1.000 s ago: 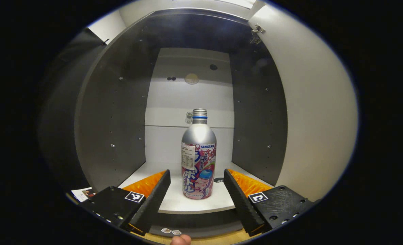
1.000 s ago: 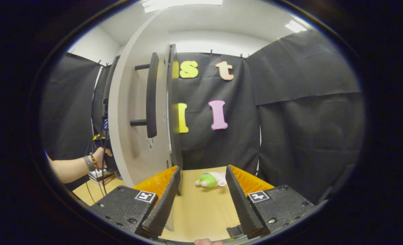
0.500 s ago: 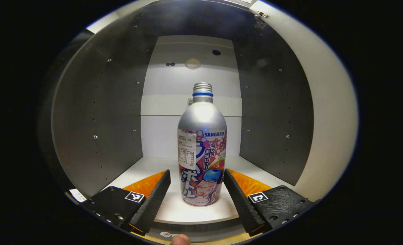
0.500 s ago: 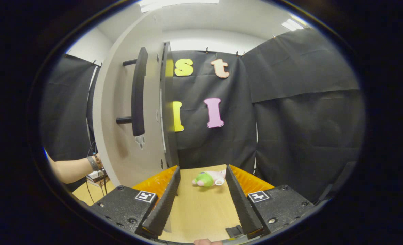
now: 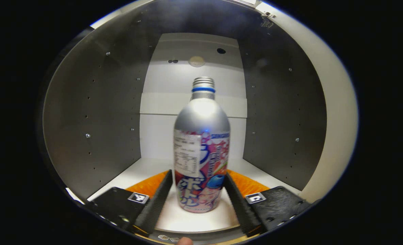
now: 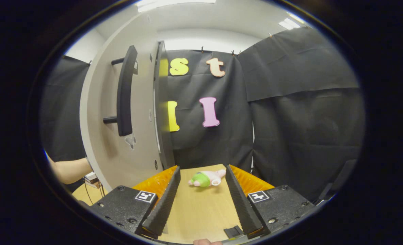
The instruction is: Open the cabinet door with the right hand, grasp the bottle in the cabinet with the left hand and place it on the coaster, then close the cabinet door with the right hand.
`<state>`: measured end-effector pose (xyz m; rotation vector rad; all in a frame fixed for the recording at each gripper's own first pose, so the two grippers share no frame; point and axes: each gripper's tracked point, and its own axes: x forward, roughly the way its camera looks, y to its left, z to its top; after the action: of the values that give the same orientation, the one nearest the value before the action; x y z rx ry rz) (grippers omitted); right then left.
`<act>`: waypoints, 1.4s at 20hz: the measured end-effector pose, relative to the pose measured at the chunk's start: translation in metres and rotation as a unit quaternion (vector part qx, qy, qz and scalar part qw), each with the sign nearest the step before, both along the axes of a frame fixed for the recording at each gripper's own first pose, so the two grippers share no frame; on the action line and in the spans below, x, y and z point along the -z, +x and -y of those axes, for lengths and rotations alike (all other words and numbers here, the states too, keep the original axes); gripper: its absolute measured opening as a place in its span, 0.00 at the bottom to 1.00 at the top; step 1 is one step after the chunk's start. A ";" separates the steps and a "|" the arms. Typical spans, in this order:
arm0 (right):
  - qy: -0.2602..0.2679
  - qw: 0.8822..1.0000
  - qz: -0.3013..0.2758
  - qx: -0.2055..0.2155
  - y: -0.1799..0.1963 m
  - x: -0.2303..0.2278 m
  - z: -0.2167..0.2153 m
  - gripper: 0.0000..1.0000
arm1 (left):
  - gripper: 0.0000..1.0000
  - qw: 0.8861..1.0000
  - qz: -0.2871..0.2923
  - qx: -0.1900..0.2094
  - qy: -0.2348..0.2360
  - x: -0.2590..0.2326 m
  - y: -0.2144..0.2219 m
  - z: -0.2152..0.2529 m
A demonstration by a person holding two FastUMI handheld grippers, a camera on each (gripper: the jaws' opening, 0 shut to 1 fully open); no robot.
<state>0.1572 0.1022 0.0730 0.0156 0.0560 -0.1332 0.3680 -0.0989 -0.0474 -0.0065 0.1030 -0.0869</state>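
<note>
Step in hand: bottle grasp. Aluminium drink bottle (image 5: 201, 146) upright on cabinet shelf (image 5: 194, 221), between spread fingers of left gripper (image 5: 198, 197) (contact unclear). Right gripper (image 6: 201, 200) spread, empty, near open cabinet door (image 6: 119, 136). Next: squeeze, lift out to coaster.

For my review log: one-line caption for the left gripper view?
Open left gripper straddles upright silver aluminium bottle on white cabinet shelf.

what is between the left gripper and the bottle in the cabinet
Nothing visible. The bottle stands upright on the cabinet floor, already between the open jaws of the left gripper, with no other item near it.
</note>
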 end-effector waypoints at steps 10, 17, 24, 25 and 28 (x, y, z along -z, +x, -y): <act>0.000 1.000 0.015 -0.026 0.002 -0.005 -0.010 0.84 | 0.76 0.998 0.058 0.032 0.009 -0.049 -0.070 -0.008; -0.001 0.998 0.031 -0.058 0.004 -0.011 -0.021 0.84 | 0.76 0.998 0.057 0.019 0.024 -0.037 -0.168 -0.052; -0.006 0.996 0.037 -0.078 0.003 -0.013 -0.026 0.84 | 0.77 0.998 0.020 -0.053 0.029 0.037 -0.261 -0.124; -0.008 0.996 0.038 -0.076 0.003 -0.014 -0.025 0.84 | 0.76 0.997 0.011 -0.066 0.030 0.053 -0.274 -0.135; -0.007 0.996 0.039 -0.073 0.003 -0.014 -0.025 0.84 | 0.76 0.994 -0.015 -0.106 0.033 0.102 -0.302 -0.167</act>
<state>0.1600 0.1271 0.0873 0.0033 -0.0225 0.0142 0.0660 0.0683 -0.1494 0.0469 0.1351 0.1285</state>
